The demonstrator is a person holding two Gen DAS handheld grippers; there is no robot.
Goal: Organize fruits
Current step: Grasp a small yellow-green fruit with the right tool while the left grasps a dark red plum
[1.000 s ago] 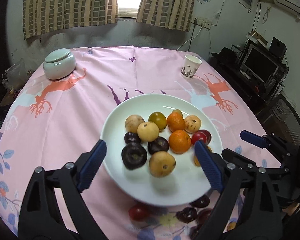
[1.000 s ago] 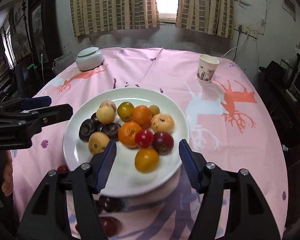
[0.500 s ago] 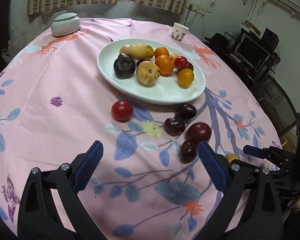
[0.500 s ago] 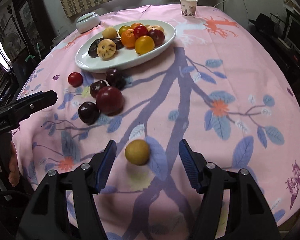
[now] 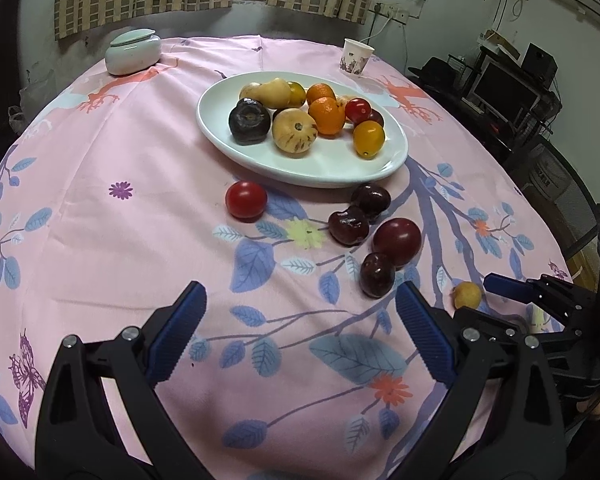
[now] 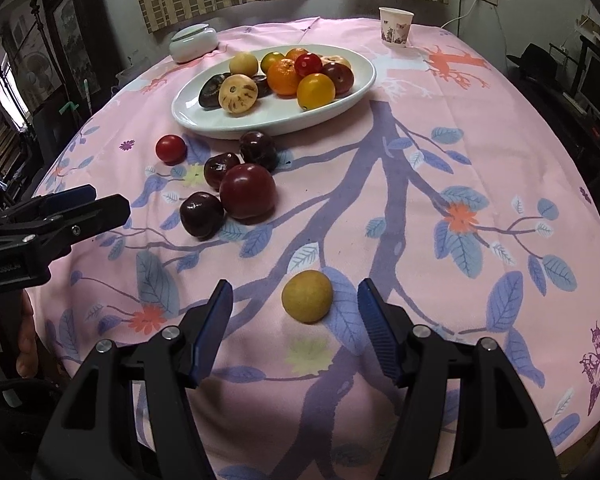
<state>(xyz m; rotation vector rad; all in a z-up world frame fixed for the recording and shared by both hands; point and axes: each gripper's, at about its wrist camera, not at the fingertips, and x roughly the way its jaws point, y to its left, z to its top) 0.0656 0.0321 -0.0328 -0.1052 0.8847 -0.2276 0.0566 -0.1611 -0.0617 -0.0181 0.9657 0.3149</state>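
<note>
A white oval plate (image 5: 324,168) (image 6: 260,120) holds several fruits: oranges, yellow, tan and dark ones. On the pink cloth in front of it lie a red tomato (image 5: 246,199) (image 6: 171,149), a large red plum (image 5: 397,237) (image 6: 248,191) and three dark plums (image 5: 377,274) (image 6: 201,214). A small yellow fruit (image 6: 307,296) (image 5: 467,295) lies alone near the table's front edge. My right gripper (image 6: 294,320) is open, low, with the yellow fruit just ahead between its fingers. My left gripper (image 5: 300,328) is open and empty, short of the dark plums.
A pale green lidded jar (image 5: 133,51) (image 6: 193,43) stands at the far left. A paper cup (image 5: 357,56) (image 6: 395,26) stands at the far right. Shelves with a monitor (image 5: 504,92) stand beyond the table's right side.
Both grippers drew back from above the plate toward the table's front edge, then settled. The loose fruits in front of the plate came into view. Both stay open.
</note>
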